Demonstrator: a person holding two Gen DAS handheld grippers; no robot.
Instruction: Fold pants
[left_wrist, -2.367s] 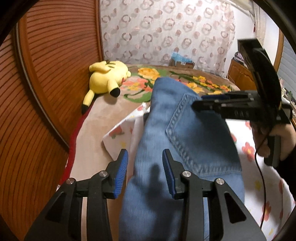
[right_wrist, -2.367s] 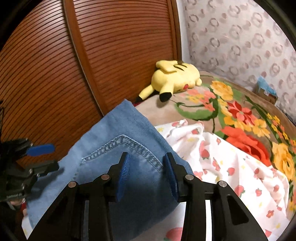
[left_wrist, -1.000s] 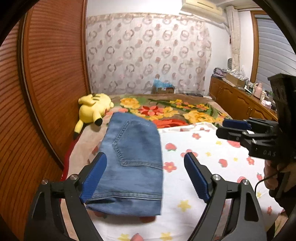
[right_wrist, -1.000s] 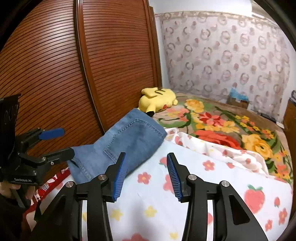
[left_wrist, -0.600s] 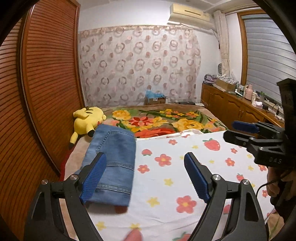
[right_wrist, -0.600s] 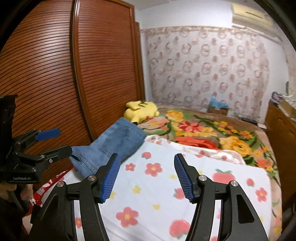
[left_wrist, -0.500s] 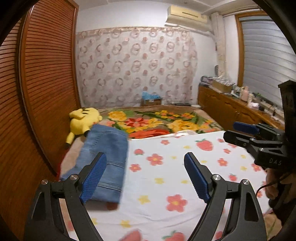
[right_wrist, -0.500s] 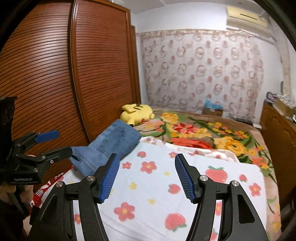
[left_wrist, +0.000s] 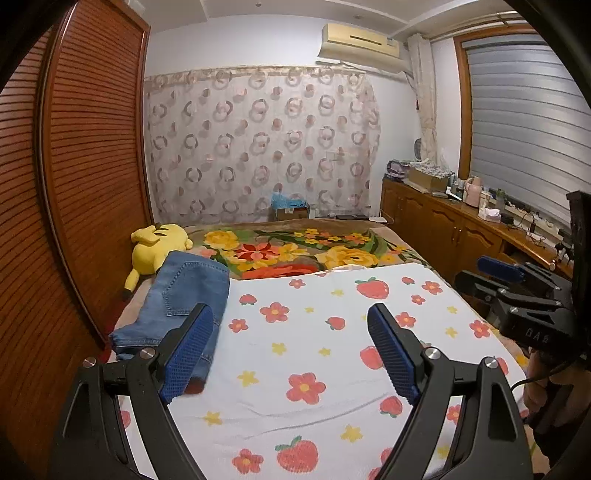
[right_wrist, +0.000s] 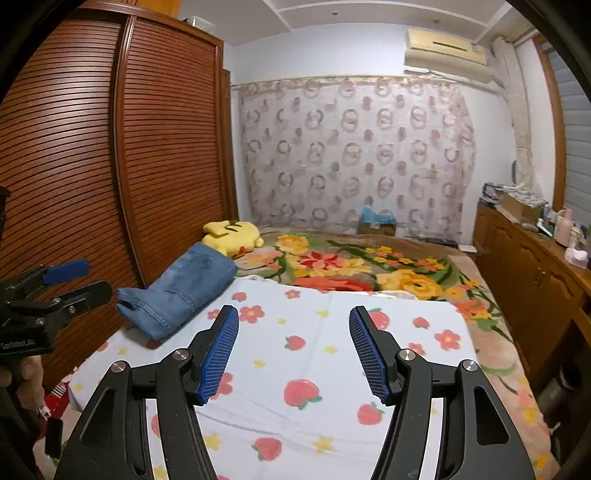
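Observation:
The blue denim pants (left_wrist: 184, 299) lie folded in a compact stack at the left edge of the bed, next to the wardrobe; they also show in the right wrist view (right_wrist: 181, 288). My left gripper (left_wrist: 291, 354) is open and empty, held back above the near part of the bed, well short of the pants. My right gripper (right_wrist: 293, 350) is open and empty, also held back over the white sheet. The right gripper shows at the right of the left wrist view (left_wrist: 517, 291), and the left gripper at the left of the right wrist view (right_wrist: 55, 288).
A white sheet with strawberries and flowers (left_wrist: 332, 332) covers the near bed, a floral blanket (left_wrist: 295, 251) the far part. A yellow plush toy (left_wrist: 155, 247) lies beyond the pants. A slatted wooden wardrobe (right_wrist: 110, 166) stands left, a cluttered sideboard (left_wrist: 461, 221) right.
Both grippers have pulled back and up from the folded pants and opened wide. The pants stay in place at the left of the bed.

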